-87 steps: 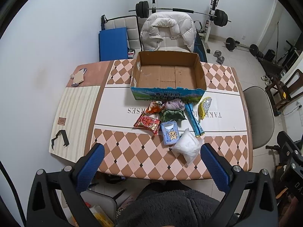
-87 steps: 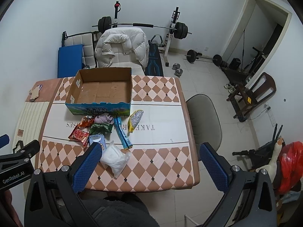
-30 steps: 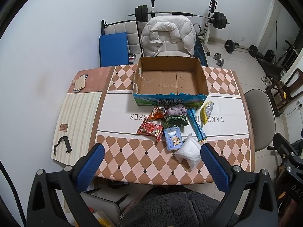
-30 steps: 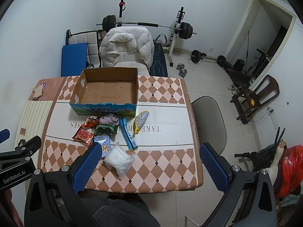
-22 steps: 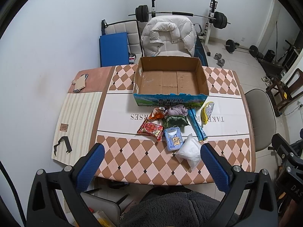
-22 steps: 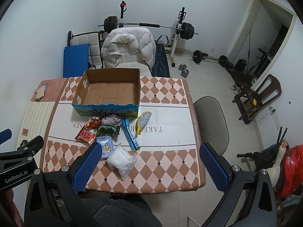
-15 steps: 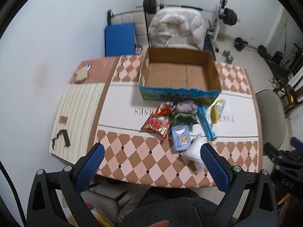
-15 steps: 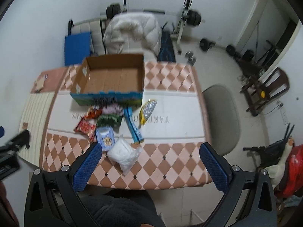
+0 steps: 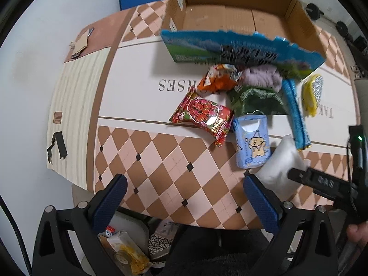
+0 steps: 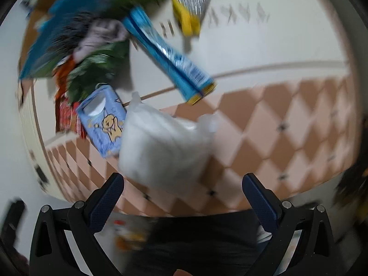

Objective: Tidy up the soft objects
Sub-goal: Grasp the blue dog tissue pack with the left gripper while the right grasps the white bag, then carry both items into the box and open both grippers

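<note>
Checkered desk (image 9: 174, 161) holds soft packets before cardboard box (image 9: 232, 20). White bag (image 10: 163, 147) nearest, light, squashy, slippery; pinch mid-bulge. Right tongs (image 10: 182, 192) apart, empty; left tongs (image 9: 184, 193) likewise.

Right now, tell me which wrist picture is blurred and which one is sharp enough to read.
Right wrist view: heavily motion-smeared; the white bag and blue tissue pack are soft-edged, and the box is only a streak. Left wrist view: mostly sharp; the red snack packet and table pattern are crisp, only the cardboard box print is slightly smeared. Both bend straight lines near the edges.
</note>
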{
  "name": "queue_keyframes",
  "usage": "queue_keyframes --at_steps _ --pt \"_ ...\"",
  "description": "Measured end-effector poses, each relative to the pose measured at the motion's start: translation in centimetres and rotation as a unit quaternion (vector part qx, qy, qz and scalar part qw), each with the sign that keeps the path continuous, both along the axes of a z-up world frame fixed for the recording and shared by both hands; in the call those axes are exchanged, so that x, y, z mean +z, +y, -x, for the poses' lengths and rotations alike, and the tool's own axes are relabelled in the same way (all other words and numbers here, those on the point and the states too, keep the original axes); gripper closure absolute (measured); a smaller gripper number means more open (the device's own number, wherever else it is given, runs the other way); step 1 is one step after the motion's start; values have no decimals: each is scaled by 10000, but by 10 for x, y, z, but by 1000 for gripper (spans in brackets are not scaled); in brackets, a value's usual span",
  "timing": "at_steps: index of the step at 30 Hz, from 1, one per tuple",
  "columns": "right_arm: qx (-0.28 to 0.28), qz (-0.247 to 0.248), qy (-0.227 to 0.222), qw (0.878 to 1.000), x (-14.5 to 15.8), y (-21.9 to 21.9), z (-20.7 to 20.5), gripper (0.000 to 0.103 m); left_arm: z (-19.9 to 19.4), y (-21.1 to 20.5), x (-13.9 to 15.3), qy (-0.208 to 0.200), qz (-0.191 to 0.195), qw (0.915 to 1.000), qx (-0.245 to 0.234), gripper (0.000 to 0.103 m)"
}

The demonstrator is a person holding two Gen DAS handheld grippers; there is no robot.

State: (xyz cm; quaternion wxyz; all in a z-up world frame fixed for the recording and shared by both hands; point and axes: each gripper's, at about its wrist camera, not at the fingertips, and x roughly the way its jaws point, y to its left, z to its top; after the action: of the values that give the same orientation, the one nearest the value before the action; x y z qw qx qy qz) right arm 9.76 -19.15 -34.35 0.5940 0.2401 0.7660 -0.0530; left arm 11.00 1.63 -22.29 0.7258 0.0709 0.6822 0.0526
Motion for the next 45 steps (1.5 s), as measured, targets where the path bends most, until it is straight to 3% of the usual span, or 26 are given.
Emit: queue_keyframes --at_steps 4,6,10,13,15,18,23,25,26,27,31,33,38,41,45 --pt "-163 -176 241 9994 -40 20 -10 0 -13 -9 -24 140 -107 9998 -126 0" --pt "270 100 332 9990 -51 35 -14 0 -18 -11 -34 210 -77 9997 -110 0" --pt "1047 428 202 9934 -38 37 -9 15 -28 -24 -53 441 201 9986 -224 0" --pt "1527 1137 193 9815 -29 13 5 18 -35 -44 -75 756 522 9949 -419 0" --pt "1518 1220 271 9805 -30 -9 12 18 -41 -58 -95 1053 784 9903 -456 0" --pt "1263 939 342 9869 -32 -33 16 15 -49 -74 -123 1356 901 9854 -508 0" --pt "967 834 270 9914 -28 -45 18 0 -57 -83 -160 1773 926 9790 -403 1" --pt "848 738 394 9929 -35 -47 19 0 -59 -83 -168 1825 826 9789 -396 16" --pt "717 659 422 9944 -39 -48 19 0 -59 -82 -172 1852 765 9788 -414 35" --pt "587 589 445 9955 -40 -56 16 0 -58 -82 -174 1881 728 9785 -432 42" --pt "440 647 637 9949 -52 -60 12 0 -57 -78 -168 1745 734 9811 -414 55" --pt "461 685 590 9948 -49 -61 13 5 -53 -75 -160 1677 708 9825 -400 63" --pt "764 827 345 9930 -32 -55 14 22 -40 -68 -131 1491 757 9850 -431 66" --pt "870 688 171 9937 -15 -52 16 24 -26 -61 -91 1268 947 9865 -431 67" --pt "1084 363 -279 9931 33 -41 10 24 -31 -47 -10 727 1315 9874 -492 67"
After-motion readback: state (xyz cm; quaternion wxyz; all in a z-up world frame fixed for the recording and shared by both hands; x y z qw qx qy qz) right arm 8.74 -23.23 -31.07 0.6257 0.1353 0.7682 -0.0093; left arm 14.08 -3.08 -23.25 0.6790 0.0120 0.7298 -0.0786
